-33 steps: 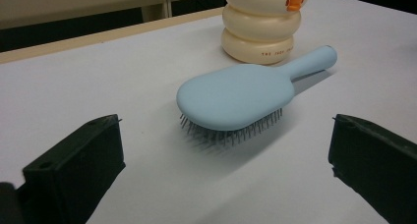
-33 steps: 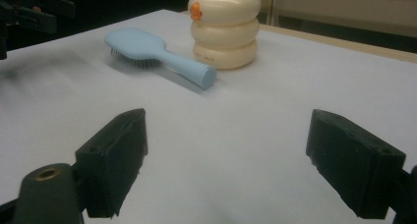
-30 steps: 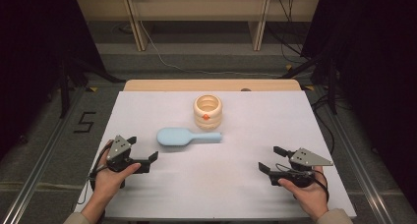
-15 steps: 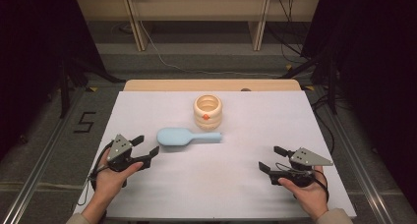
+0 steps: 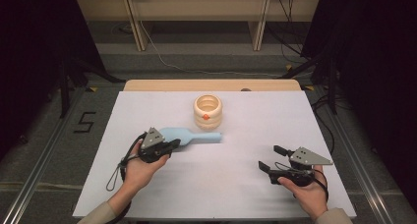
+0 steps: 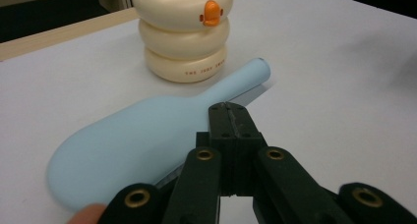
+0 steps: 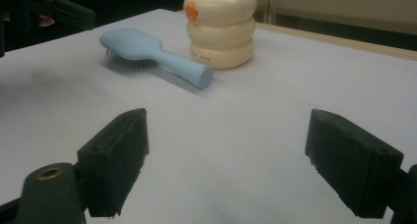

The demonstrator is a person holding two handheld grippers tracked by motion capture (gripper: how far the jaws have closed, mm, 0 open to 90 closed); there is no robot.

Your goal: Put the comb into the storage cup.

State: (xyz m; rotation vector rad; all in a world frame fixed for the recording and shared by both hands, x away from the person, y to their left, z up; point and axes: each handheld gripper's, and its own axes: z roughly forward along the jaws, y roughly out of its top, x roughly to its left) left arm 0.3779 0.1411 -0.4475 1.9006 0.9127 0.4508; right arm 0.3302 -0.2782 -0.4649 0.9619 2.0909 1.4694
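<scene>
High view: light-blue hairbrush (image 5: 189,136) is laid bristles-down mid-table, handle pointed at 3 o'clock, just at 6 o'clock of the cream duck-beak ringed cup (image 5: 207,112). Left gripper (image 5: 169,146) is seen at the brush head's near edge; its jaws have just been closing and are pressed together, nothing between. Right gripper (image 5: 270,157) is held wide, empty, at 4 o'clock.

Left gripper view: the left gripper (image 6: 230,111) covers the near edge of the blue hairbrush (image 6: 133,145); the bristles are hidden beneath the brush head. The cream ringed cup (image 6: 184,32) is cut off at twelve o'clock, its small printed lettering illegible. A fingertip is cropped at seven o'clock. Right gripper view: the right gripper (image 7: 246,160) is truncated at six o'clock.
</scene>
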